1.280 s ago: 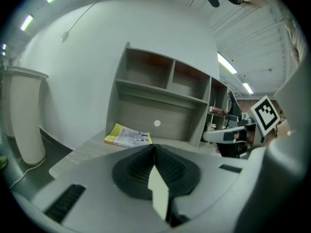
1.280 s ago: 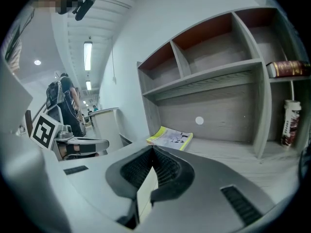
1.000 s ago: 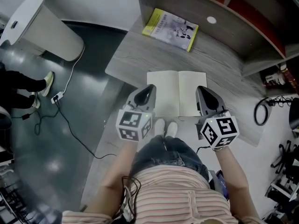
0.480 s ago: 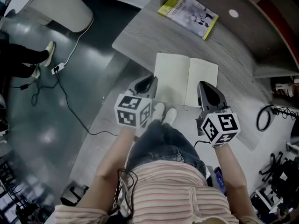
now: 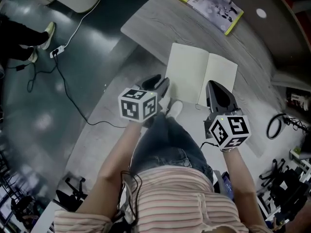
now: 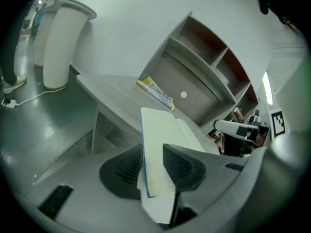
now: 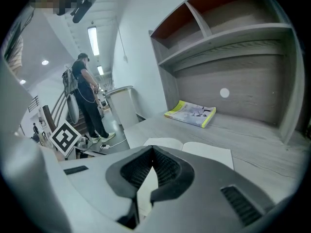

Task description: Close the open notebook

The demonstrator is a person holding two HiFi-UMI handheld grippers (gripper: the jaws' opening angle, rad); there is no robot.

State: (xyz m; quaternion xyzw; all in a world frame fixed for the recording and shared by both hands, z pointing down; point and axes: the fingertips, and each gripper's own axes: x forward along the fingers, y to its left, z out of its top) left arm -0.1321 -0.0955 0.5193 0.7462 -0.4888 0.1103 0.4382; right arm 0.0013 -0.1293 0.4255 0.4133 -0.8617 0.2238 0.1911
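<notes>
Clamped on the notebook's (image 5: 187,74) left half, the left hand-held gripper (image 6: 153,150) likely must swing rightward over the spine, toward the closed, empty right hand-held gripper (image 7: 153,152).

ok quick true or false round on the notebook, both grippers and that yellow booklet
1. The notebook is open on the desk. True.
2. The right gripper is clamping the notebook's right page. False: its jaws are together with nothing between them, and the notebook lies beyond their tips.
3. The left gripper has the near edge of the notebook's left half between its jaws. True.
4. The yellow-edged booklet lies on top of the notebook. False: it lies apart from it, further back on the desk.
</notes>
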